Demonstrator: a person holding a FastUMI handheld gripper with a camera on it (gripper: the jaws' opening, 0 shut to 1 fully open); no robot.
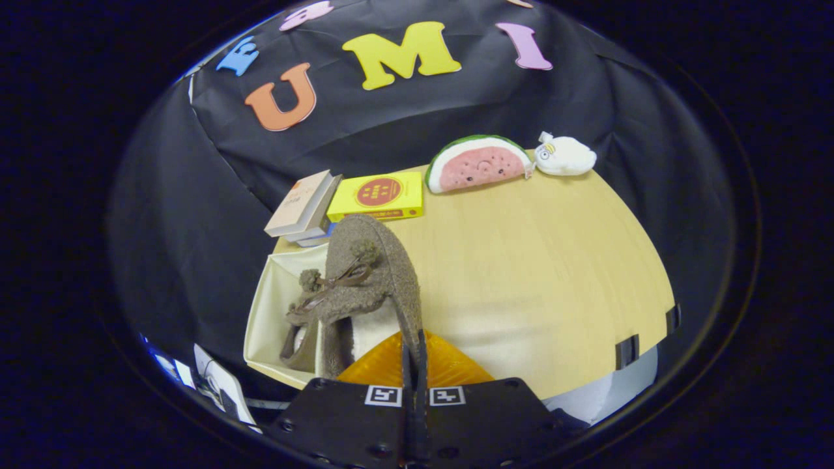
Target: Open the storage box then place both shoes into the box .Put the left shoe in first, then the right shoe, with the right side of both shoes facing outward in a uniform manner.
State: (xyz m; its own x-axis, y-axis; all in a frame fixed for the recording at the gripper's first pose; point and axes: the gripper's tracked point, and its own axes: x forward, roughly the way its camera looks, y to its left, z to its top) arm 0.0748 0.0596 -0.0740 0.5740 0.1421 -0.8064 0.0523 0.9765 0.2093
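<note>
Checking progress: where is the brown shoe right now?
Gripper view: the brown shoe hangs pinched between the gripper fingers, over the open white box, near the books.

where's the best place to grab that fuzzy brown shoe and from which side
Probably the thin edge of its upper, from the near side, as the gripper has it now: both fingers are shut on the shoe, pinching its nearest edge. That wall is narrow enough to fit between the fingers, and the shoe hangs over the open storage box, pom-pom bow facing left.
</note>
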